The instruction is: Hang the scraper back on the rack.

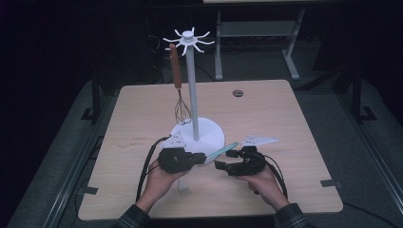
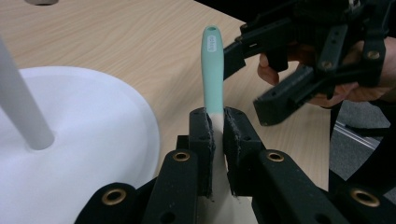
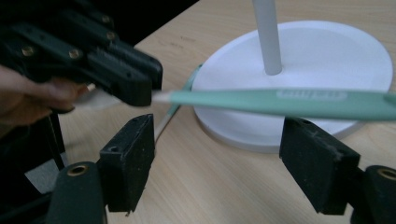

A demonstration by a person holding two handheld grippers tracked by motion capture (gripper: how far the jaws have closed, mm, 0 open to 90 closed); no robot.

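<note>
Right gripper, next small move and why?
Probably lift the right gripper slightly so its open jaws straddle the green handle, then close. The left gripper clamps the handle's pale end, and the handle crosses above the right pads, untouched.

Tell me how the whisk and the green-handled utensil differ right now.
The whisk hangs upright from the white stand; the green-handled utensil lies roughly level above the table. The whisk has a brown handle, the utensil a pale green one. No gripper touches the whisk; the left gripper is shut on the utensil, whose handle passes above the right gripper's open jaws, untouched. Both are long-handled kitchen tools.
</note>
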